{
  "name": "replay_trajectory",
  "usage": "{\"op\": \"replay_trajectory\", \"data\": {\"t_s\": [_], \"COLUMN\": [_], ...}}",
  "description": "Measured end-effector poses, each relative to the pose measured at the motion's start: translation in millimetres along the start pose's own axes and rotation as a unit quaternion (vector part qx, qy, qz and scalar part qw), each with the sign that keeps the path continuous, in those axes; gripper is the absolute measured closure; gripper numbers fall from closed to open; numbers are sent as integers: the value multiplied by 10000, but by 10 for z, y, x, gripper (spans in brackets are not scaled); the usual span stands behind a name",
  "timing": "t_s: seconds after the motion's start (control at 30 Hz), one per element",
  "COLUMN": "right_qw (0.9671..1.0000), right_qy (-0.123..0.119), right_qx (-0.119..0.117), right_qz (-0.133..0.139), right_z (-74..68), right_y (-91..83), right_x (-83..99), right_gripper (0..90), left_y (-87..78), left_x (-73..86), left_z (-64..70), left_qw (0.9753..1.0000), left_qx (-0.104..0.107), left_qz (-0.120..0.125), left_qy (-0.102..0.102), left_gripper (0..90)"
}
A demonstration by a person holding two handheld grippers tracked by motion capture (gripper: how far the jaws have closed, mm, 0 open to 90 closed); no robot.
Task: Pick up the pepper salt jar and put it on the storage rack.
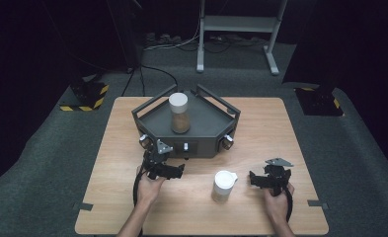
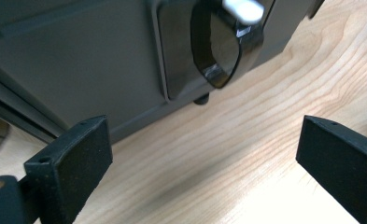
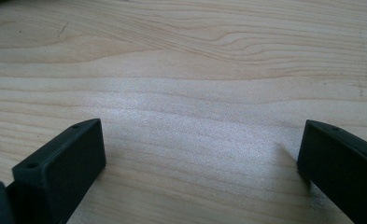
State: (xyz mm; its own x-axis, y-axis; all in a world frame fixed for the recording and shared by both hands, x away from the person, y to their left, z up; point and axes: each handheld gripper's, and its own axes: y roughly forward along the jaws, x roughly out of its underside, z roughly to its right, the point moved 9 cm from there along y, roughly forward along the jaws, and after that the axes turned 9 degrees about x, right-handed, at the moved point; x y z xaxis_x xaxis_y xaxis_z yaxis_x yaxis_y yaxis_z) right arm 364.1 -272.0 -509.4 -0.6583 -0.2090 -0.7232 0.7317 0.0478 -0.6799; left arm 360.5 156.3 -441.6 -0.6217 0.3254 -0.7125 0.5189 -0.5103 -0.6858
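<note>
High view: wooden counter (image 1: 260,123) carries a dark grey angular tray unit (image 1: 204,129) at its far centre. One jar with a white lid and brown contents (image 1: 178,113) stands upright inside the tray. A second white-lidded jar (image 1: 223,186) stands upright on the bare counter, near side, right of centre, between the two hands.

Left tongs (image 1: 178,171) held low just in front of the tray's near face, left of the near jar and apart from it. Right tongs (image 1: 254,178) held just right of the near jar, pointing toward it, not touching.

Left gripper view: left tongs (image 2: 200,154) spread wide, nothing between the jaws; wood grain below, tray's grey front wall (image 2: 78,70) and a glossy black knob (image 2: 223,46) with a white marker ahead.

Right gripper view: right tongs (image 3: 200,158) spread wide, nothing gripped; bare counter wood (image 3: 181,70) lies ahead of the jaws.
</note>
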Motion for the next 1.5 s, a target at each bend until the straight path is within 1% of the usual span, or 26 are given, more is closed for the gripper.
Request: {"op": "replay_trajectory", "data": {"t_s": [0.2, 0.27, 0.5, 0.53, 0.67, 0.77, 0.87, 0.97, 1.0, 1.13, 1.2, 1.5], "right_qw": [10000, 10000, 10000, 10000, 10000, 10000, 10000, 10000, 10000, 10000, 10000, 10000], "right_qy": [-2, 0, -5, -6, -14, -7, -9, -9, -10, -7, -7, -7], "right_qx": [1, -1, -1, 0, 6, 3, 4, 4, 4, 5, 7, 10], "right_qz": [0, -2, -1, 0, 2, 3, 6, 8, 8, 7, 9, 10], "right_z": [-1, -1, -1, -1, -2, -3, -4, -4, -4, -5, -6, -6], "right_y": [1, 1, 2, 2, 0, -1, -2, -3, -2, -3, -3, -4], "right_x": [-1, -2, -2, -2, -1, 0, 1, 2, 2, 2, 3, 3], "right_gripper": [2, 2, 2, 2, 4, 5, 7, 7, 8, 8, 8, 8], "left_y": [75, 121, 295, 334, 406, 451, 480, 494, 495, 496, 498, 501], "left_x": [65, 84, 185, 216, 286, 340, 402, 443, 466, 496, 522, 526], "left_z": [-8, -8, 58, 80, 83, 69, 49, 28, 18, 29, 28, 30], "left_qw": [10000, 10000, 9997, 9996, 9993, 9995, 9996, 9996, 9996, 9996, 9996, 9996], "left_qx": [4, 0, -24, -69, -145, -182, -231, -262, -257, -289, -280, -287], "left_qz": [-29, -78, -204, -232, -259, -202, -140, -135, -92, -35, 43, 52], "left_qy": [-22, -20, 108, 174, 210, 129, 32, 0, -11, 46, 53, 57], "left_gripper": [39, 40, 40, 40, 40, 40, 41, 41, 41, 39, 36, 29]}}
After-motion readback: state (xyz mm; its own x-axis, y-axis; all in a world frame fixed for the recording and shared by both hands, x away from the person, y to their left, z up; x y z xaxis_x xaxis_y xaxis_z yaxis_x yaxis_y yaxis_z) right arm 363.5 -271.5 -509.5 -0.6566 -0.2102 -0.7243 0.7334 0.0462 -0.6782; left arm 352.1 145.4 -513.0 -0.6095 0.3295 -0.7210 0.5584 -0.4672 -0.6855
